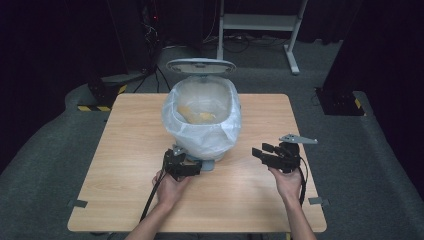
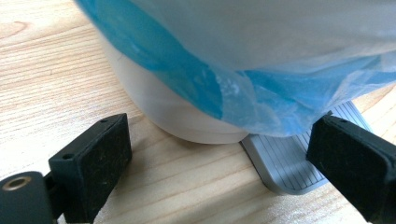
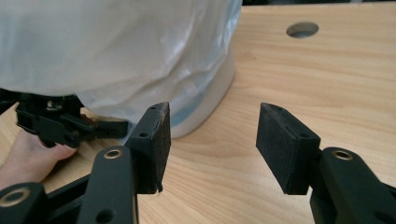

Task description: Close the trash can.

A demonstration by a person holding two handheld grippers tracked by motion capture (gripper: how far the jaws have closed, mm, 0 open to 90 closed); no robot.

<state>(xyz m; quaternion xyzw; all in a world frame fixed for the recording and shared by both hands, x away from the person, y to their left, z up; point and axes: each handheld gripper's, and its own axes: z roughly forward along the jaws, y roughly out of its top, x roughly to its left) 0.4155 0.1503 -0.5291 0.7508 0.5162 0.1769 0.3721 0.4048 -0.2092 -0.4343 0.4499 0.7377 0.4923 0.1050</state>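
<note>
High view: pedal bin (image 1: pixel 202 117) stands upright at the surface (image 1: pixel 125 150) centre, pedal (image 2: pixel 285 163) pointing toward the near edge, between the released left hand-held gripper (image 1: pixel 192 167) jaws; right hand-held gripper (image 1: pixel 262 152) released, empty.

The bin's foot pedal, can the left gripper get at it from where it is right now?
Probably yes. The left gripper sits open at the bin's base, and the grey pedal lies just ahead between its jaws; only the hanging bag liner droops over the pedal's far end.

White bin (image 1: pixel 220 147) — translucent bluish-white liner (image 1: pixel 202 127), ribbed grey pedal (image 2: pixel 285 161); black tongs (image 3: pixel 210 144) — pale wood-grain table (image 1: pixel 125 165).
</note>
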